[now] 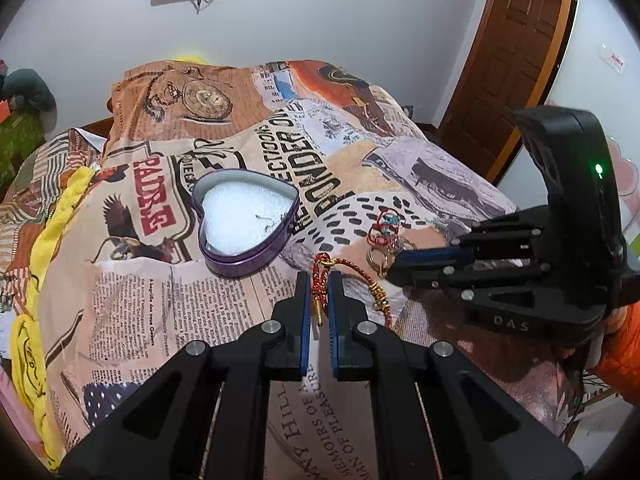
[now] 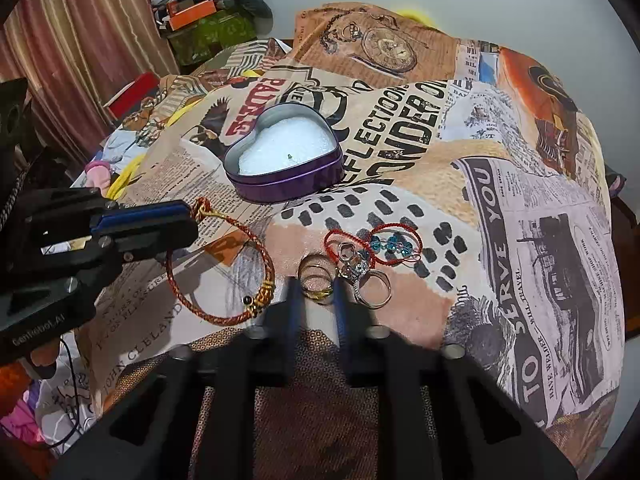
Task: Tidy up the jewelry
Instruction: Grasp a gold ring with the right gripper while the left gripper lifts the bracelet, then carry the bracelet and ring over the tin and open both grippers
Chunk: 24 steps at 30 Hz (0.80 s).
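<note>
Left gripper (image 1: 319,280) has its jaws clamped on the knotted end of the red-and-gold cord bracelet (image 2: 224,268), and the rest of that loop lies flat on the printed bedspread (image 1: 160,300), curling away toward four o'clock in the left wrist view. Over in the right wrist view, the right gripper (image 2: 316,292) sits low over the cluster of rings; a gold ring (image 2: 316,280) lies right between its blue pads, and the jaws are drawn in close around it, though the blur hides whether the pads actually press on it. Just beside it at three o'clock are the silver rings (image 2: 372,284), one with a stone setting, and above them at twelve o'clock lies a thin red string bracelet (image 2: 372,244) with blue beads. The purple heart tin (image 2: 284,160) stands open well apart from the rings at eleven o'clock, white foam inside, with one tiny piece resting on the foam. In the left view the tin (image 1: 246,220) sits at ten o'clock from the held cord. An orange sleeve (image 1: 618,344) shows behind the right gripper at the frame's right edge.
</note>
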Tool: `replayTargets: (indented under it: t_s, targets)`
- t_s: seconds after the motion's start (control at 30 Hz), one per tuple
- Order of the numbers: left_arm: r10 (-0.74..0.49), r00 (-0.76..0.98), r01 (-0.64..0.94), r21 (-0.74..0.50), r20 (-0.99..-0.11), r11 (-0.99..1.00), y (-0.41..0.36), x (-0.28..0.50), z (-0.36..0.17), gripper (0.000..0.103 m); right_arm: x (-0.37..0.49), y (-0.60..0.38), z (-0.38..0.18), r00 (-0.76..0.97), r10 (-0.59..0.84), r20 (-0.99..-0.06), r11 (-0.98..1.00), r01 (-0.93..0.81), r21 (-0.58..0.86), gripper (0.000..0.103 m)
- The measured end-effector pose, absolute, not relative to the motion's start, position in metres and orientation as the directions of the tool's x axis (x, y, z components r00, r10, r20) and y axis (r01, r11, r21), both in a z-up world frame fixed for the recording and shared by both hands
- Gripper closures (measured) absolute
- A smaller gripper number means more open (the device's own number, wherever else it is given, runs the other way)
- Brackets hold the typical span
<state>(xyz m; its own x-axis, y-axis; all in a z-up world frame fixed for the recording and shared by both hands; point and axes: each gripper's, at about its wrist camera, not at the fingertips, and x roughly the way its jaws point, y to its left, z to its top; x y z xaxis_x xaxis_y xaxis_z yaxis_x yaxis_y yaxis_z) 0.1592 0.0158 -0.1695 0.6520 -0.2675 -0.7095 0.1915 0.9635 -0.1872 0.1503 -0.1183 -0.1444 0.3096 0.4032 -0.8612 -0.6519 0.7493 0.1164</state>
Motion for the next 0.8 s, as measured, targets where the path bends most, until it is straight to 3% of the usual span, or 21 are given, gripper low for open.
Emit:
replayTargets:
  t_s: [0.8]
  targets:
    - [-0.192,0.773,0.143,-0.129,-0.604,0.981,0.038,0.179,-0.111,0.097,0.158,-0.108,-0.091,0.435,0.490,-0.755,0.753,-0.648,0.115,0.095]
